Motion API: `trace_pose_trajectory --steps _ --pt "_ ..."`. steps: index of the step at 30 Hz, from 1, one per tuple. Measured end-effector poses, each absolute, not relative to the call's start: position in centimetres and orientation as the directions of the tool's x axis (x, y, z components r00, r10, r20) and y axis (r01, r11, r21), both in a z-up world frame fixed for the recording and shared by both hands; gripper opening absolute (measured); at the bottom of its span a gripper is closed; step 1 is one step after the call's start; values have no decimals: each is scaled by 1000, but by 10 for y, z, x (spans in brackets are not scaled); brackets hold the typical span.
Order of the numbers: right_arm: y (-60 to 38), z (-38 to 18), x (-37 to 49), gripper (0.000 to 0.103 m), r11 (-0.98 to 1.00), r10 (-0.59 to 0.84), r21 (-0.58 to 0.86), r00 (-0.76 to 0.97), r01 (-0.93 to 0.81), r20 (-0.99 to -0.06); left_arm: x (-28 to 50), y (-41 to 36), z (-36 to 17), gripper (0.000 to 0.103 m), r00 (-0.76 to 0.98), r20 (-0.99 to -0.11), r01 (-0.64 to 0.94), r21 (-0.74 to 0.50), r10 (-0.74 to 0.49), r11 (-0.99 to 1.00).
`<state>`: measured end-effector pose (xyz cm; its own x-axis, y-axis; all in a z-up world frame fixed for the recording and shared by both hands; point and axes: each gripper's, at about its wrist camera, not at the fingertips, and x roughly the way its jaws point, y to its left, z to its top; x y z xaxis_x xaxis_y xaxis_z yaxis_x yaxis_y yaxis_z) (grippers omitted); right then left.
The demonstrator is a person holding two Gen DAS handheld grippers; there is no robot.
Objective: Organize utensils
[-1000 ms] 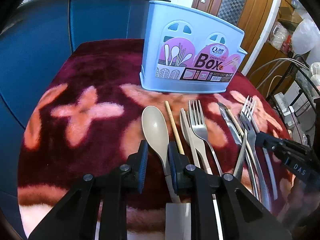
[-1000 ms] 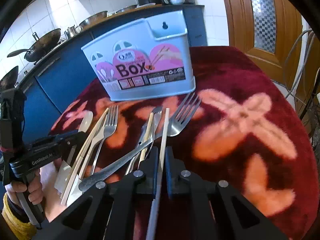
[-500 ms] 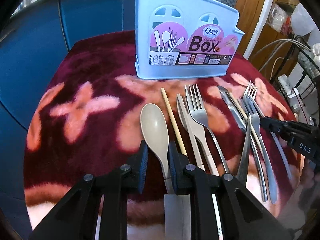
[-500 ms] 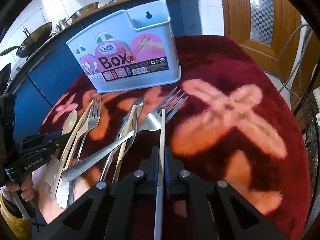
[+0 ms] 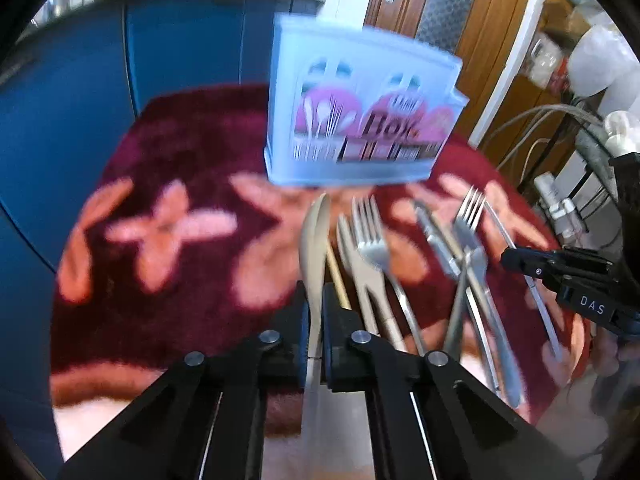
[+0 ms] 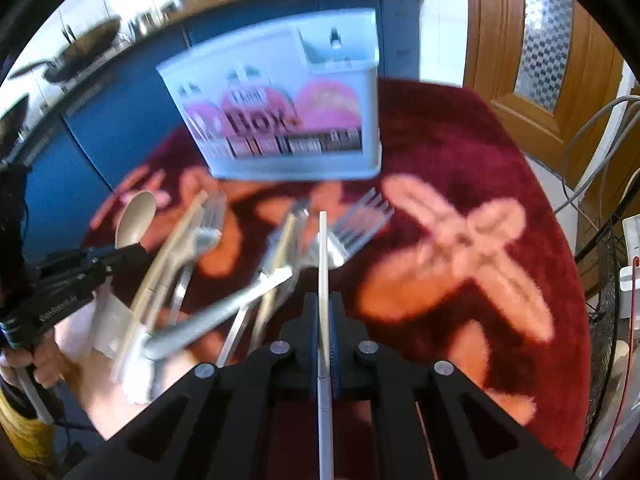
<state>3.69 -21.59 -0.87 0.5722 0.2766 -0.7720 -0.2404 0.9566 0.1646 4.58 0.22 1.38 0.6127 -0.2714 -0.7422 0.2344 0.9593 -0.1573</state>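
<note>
Left gripper (image 5: 316,316): jaws closed on the handle of the beige spoon (image 5: 314,232); a second ago they stood apart on either side of it, so this grip is new. I see the spoon edge-on now, tipped up off the cloth, its bowl toward the blue utensil box (image 5: 360,120).

Right gripper (image 6: 325,320): pinched shut on one pale chopstick (image 6: 322,248), as it was a second ago; the stick points toward the box.

Box: upright at the far side of the dark red flowered blanket (image 5: 180,148), compartments open at the top, nothing visibly in them from here.

Remaining on the blanket: forks (image 5: 370,236), a beige knife (image 5: 352,256), a second chopstick, steel pieces; untouched.

My reading: both hands are now loaded, and the carry to the box comes next. Both views are motion-blurred.
</note>
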Motion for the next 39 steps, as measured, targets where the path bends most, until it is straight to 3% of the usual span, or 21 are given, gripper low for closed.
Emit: trace_pose_trajectory --steps 17,29,39 --pt "-225 74 26 6 910 382 324 828 -259 -411 35 -2 100 3 803 -475 288 -220 -360 932" --pt "-218 109 92 6 908 372 308 884 -284 -282 107 -10 156 3 874 -343 274 -235 -344 932" --pt "-211 113 148 6 929 325 251 924 -272 -201 181 -11 169 3 916 -260 244 -241 -304 940"
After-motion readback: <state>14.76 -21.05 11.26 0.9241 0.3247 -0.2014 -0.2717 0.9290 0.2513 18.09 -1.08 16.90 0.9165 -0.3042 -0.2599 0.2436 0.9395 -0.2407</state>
